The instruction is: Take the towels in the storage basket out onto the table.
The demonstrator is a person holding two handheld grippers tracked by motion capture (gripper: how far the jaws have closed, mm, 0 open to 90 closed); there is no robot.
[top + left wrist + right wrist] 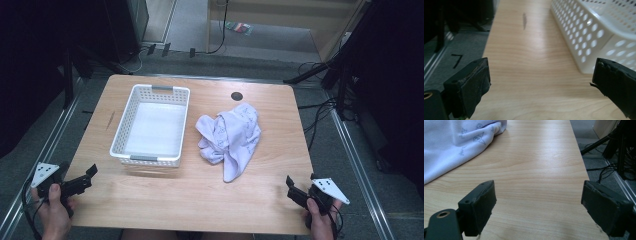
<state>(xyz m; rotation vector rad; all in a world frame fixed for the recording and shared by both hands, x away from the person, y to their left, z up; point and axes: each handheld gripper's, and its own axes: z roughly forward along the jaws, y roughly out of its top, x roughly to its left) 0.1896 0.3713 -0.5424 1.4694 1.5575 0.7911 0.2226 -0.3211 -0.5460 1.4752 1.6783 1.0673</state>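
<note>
Between the wide-open left gripper (91, 173) and wide-open right gripper (290, 184), farther up the table (165, 200), lies the crumpled cloth (231, 136), well apart from both.

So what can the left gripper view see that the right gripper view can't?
The left gripper view alone shows the white perforated basket, a dark streak on the wood, and the floor off the table's left edge with a black mark. The right gripper view alone shows the crumpled white cloth with faint printed figures, plus cables and dark stands on the floor. Both share the wooden table and a pair of black tongs standing wide open, the left gripper and right gripper, holding nothing.
</note>
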